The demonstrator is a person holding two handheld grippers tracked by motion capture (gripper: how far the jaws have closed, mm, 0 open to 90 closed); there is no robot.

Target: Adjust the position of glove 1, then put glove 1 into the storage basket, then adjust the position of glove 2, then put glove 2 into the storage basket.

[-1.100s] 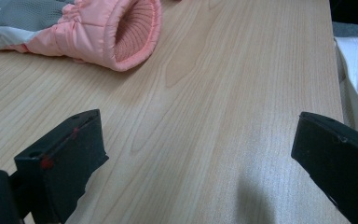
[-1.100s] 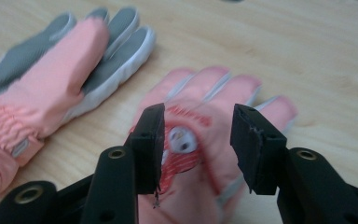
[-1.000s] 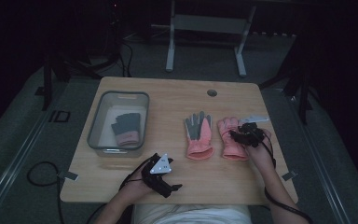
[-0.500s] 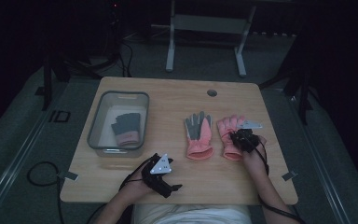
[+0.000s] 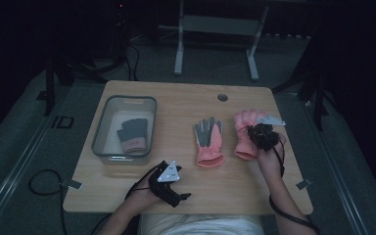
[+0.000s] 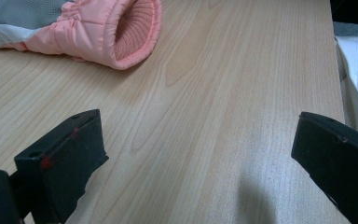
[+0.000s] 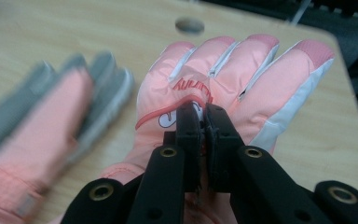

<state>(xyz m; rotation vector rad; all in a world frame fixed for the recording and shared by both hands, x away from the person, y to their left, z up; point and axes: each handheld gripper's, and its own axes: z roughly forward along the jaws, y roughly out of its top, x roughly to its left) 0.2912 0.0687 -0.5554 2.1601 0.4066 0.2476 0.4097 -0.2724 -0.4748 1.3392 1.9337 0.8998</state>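
1. Right claw (image 5: 260, 131): jaws pressed together on a fold of fabric at the back of the pink glove (image 5: 247, 134); they have just been closing, with that fabric between them. In the right gripper view the claw (image 7: 202, 122) bites just below the printed lettering, near the middle of the glove (image 7: 242, 79).
2. Pink glove: lies at the right part of the surface (image 5: 235, 186), directly under and ahead of the right claw. Long axis runs from the person's side toward the far edge; fingertips point away from the person, cuff toward the person. Back side up.
3. Second glove (image 5: 209, 141): grey palm up, pink cuff, just left of the first and apart from it; same direction, fingertips toward the far edge. In the left gripper view its open cuff (image 6: 133, 28) shows at the top left.
4. Left claw (image 5: 176, 193): jaws spread wide, nothing between them, low over bare wood near the person's edge (image 6: 196, 154).
5. Clear bin (image 5: 100, 142): left part of the surface, holding a dark glove (image 5: 133, 134) with a pink cuff.
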